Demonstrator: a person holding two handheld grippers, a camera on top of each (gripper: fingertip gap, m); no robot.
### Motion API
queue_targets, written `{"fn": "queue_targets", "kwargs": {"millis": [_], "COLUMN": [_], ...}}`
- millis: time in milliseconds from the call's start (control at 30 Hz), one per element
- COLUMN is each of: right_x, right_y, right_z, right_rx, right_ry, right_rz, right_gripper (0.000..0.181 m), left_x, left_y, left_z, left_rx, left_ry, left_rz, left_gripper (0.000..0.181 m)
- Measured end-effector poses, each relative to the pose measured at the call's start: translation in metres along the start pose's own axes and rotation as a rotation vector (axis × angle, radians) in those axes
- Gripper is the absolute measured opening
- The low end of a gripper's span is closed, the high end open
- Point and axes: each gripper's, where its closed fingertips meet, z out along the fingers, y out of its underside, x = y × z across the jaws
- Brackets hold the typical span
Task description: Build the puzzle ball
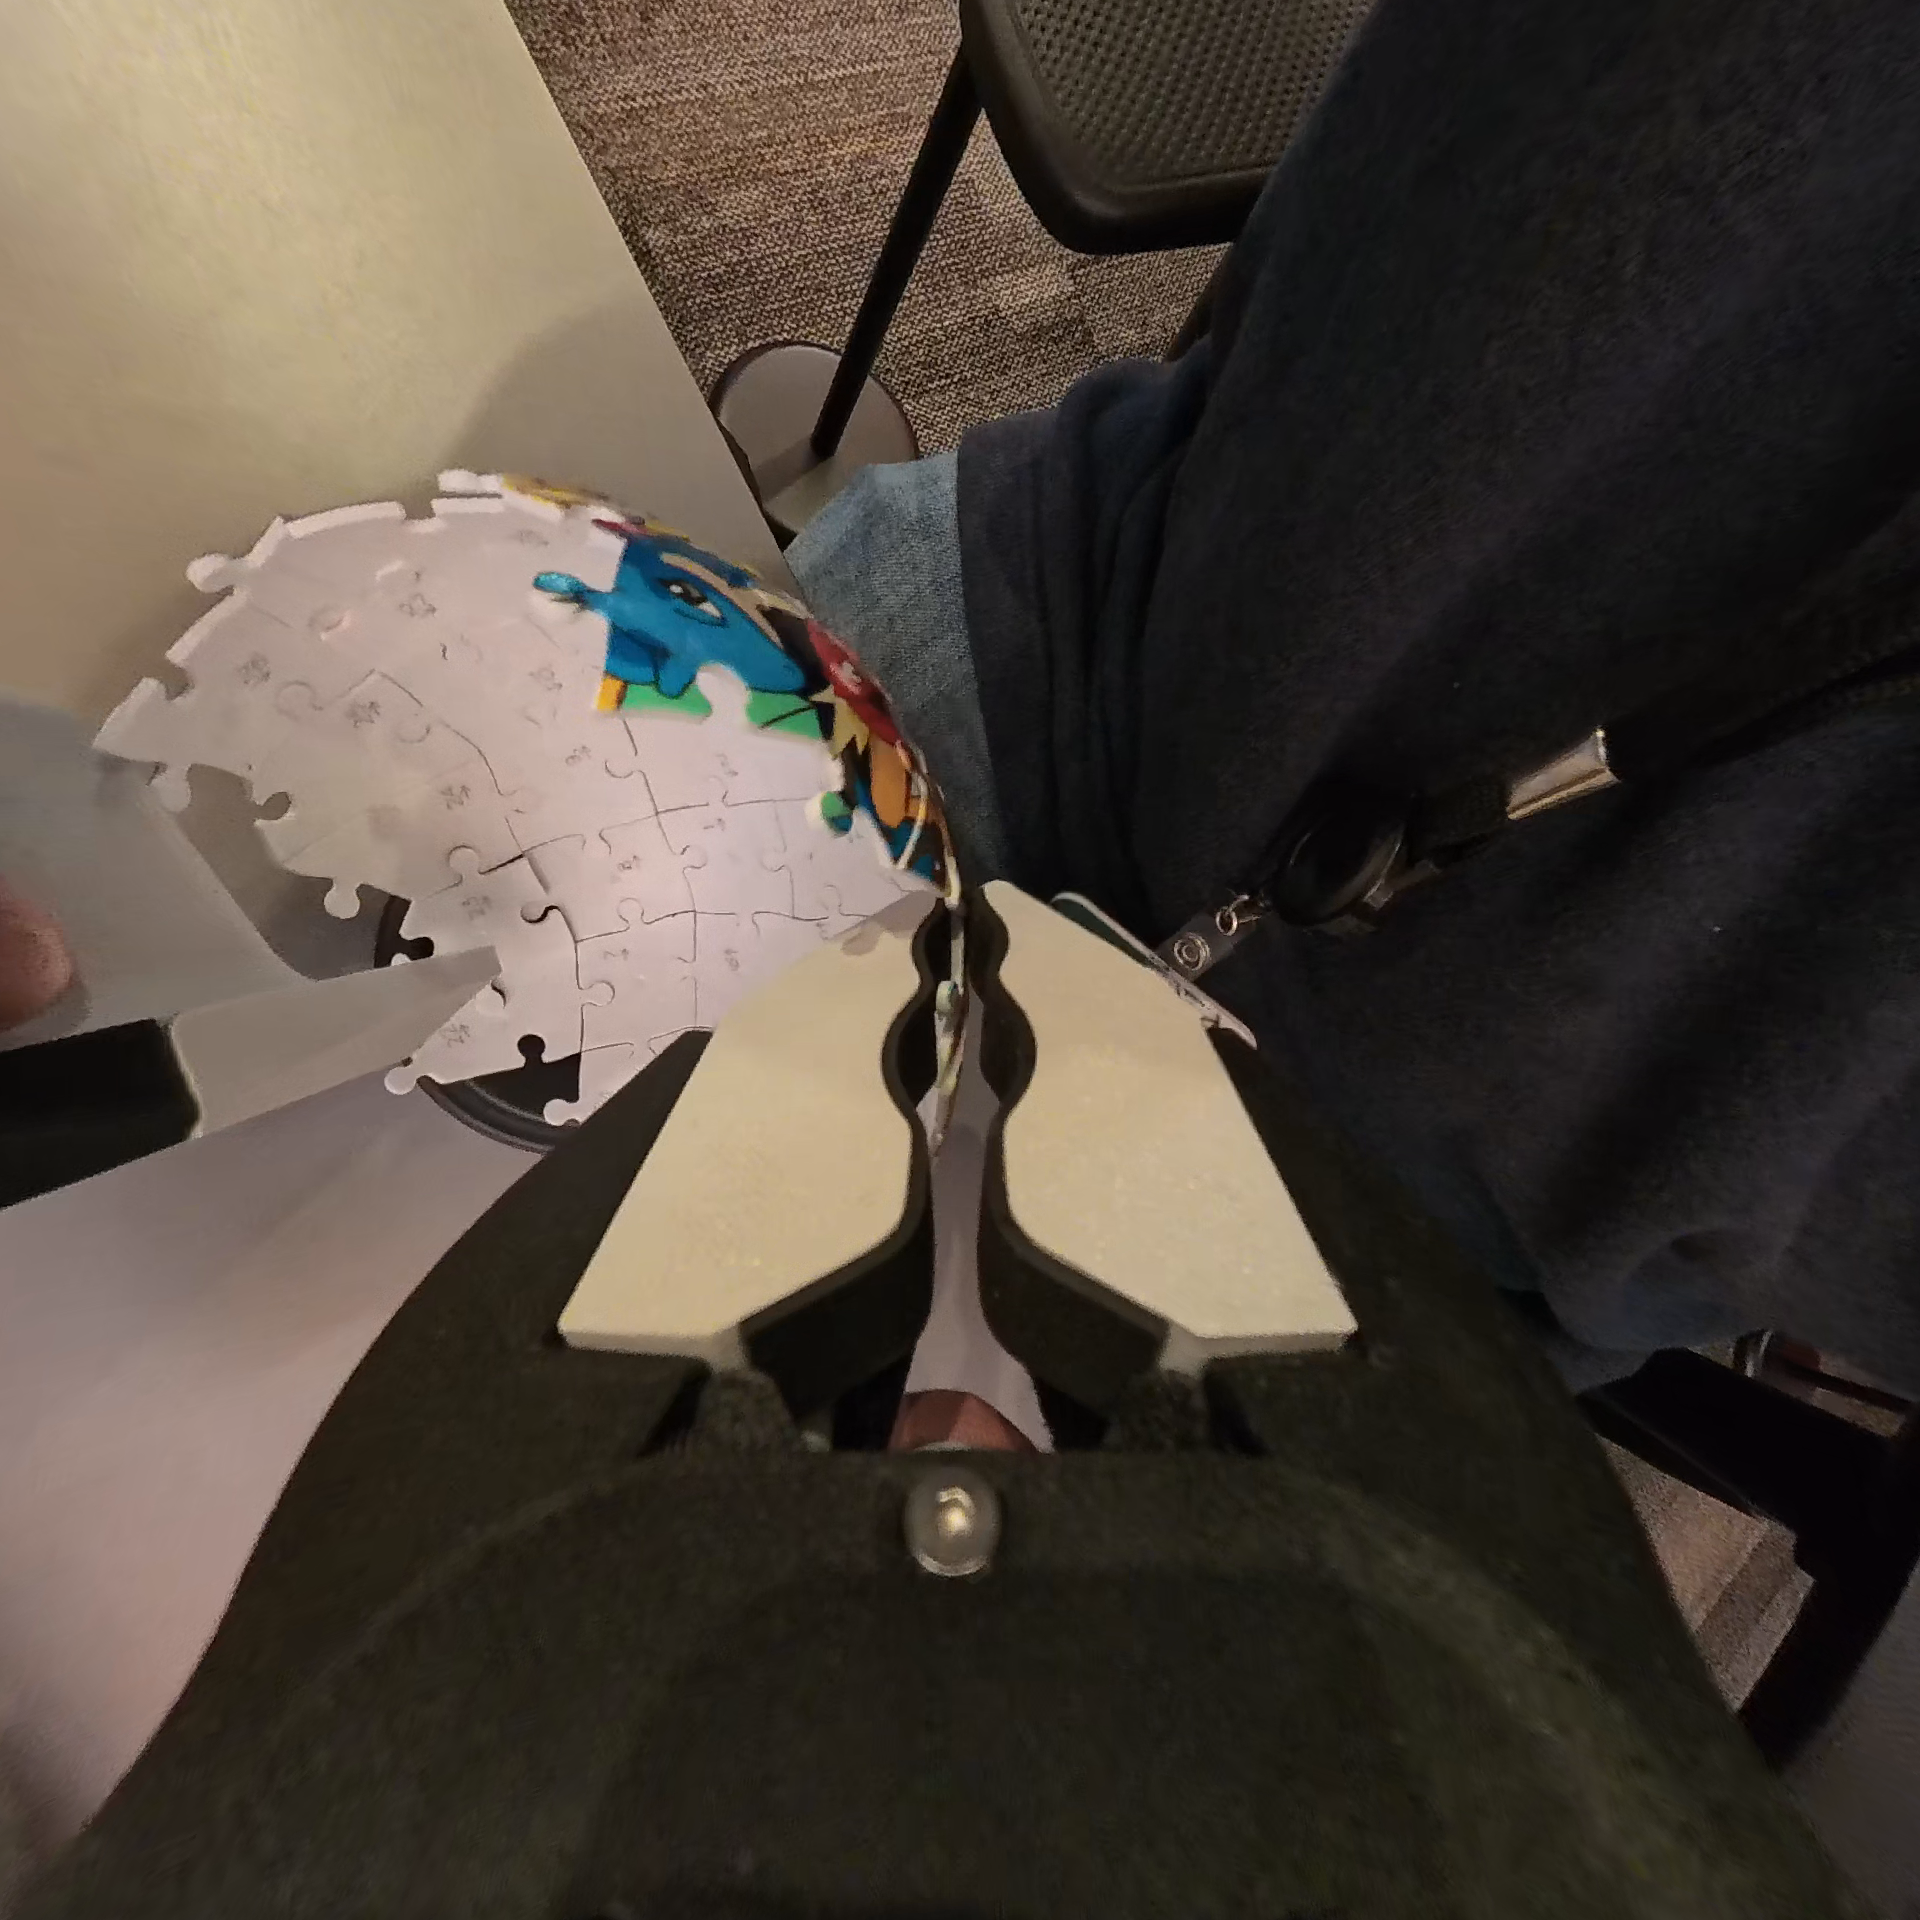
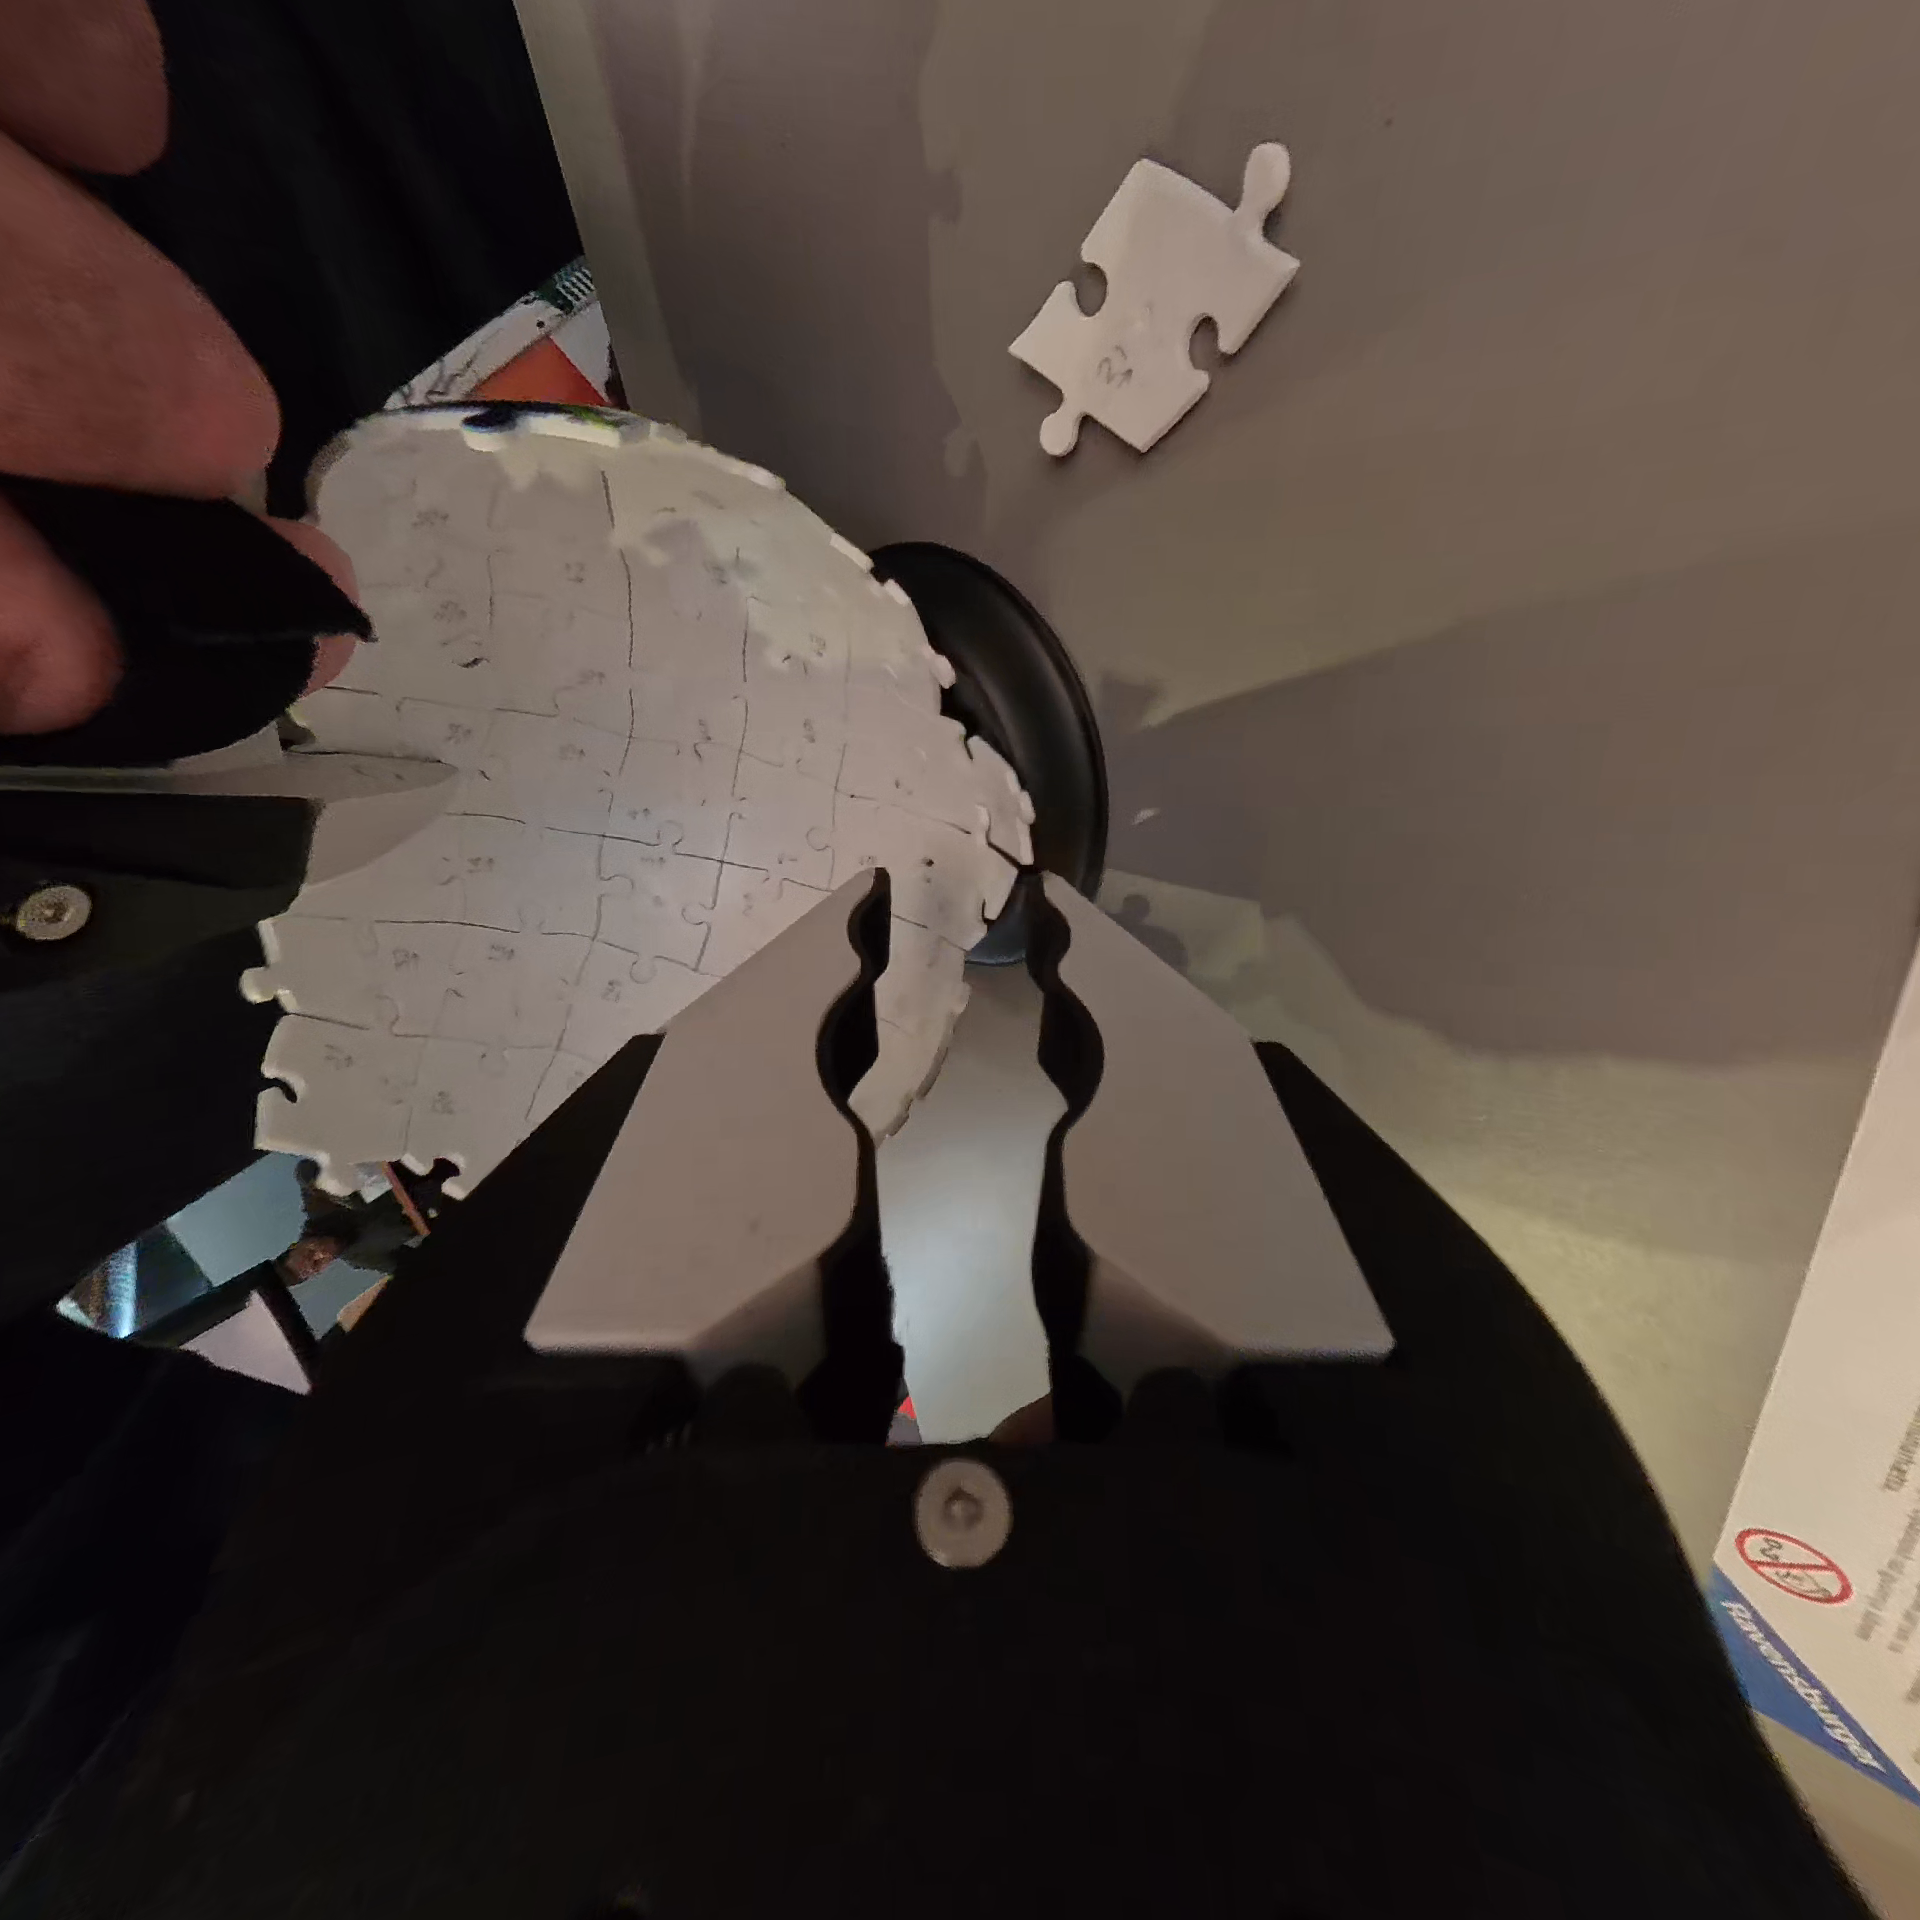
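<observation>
The left gripper, black-bodied with pale grey wavy-edged fingers, is clenched on the rim of the half-built puzzle ball, a curved shell of interlocked plastic pieces. Its fingers pinch the thin wall edge-on, one inside and one outside. Just past the tips the shell's white inner face opens toward the camera, and a strip of bright cartoon print shows on the outer face above. Beyond the ball to the left lies the cream tabletop; to the right sits a person in a dark blue top, with a black chair on speckled carpet farther off.

The right gripper, of the same build, stands with its jaws parted around the far rim of the ball's white shell. Whether either finger touches the wall is hard to tell. Right behind the tips a black round stand sits under the ball. To the near right lies a white and blue cardboard box. Farther ahead a loose white puzzle piece rests alone on the grey table.
</observation>
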Motion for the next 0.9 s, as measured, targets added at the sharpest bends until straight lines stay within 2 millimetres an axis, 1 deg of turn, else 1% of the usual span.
{"fn": "queue_targets", "kwargs": {"millis": [233,333,367,500,533,600,667,833,900], "right_x": [0.006,0.006,0.006,0.010,0.009,0.010,0.011,0.015,0.019], "right_y": [-0.001,-0.005,-0.006,-0.003,-0.004,-0.005,-0.007,-0.017,-0.016], "right_z": [0.005,0.001,-0.001,-0.001,-0.001,-0.001,-0.003,-0.010,-0.010], "right_rx": [-0.003,0.032,0.041,0.029,0.027,0.019,0.007,0.069,0.067], "right_ry": [0.067,0.069,0.070,0.091,0.096,0.126,0.170,0.257,0.316], "right_rz": [-0.029,-0.033,-0.033,-0.052,-0.068,-0.096,-0.129,-0.232,-0.281], "right_gripper": [0.031,0.032,0.035,0.041,0.045,0.045,0.053,0.059,0.064], "left_x": [0.001,0.000,0.000,0.000,0.000,0.000,-0.001,0.000,0.000], "left_y": [0.000,-0.001,-0.001,0.000,0.000,0.000,0.000,0.000,0.001], "left_z": [0.000,0.000,0.000,0.000,0.000,0.000,0.000,0.000,0.000], "left_rx": [-0.001,-0.001,-0.002,-0.005,-0.006,-0.008,-0.008,-0.009,-0.009], "left_ry": [0.013,0.008,0.008,0.011,0.012,0.013,0.014,0.013,0.013], "left_rz": [-0.002,-0.003,-0.001,0.001,0.001,0.002,0.001,0.007,0.009], "left_gripper": [0.002,0.003,0.003,0.003,0.003,0.003,0.003,0.003,0.003]}}
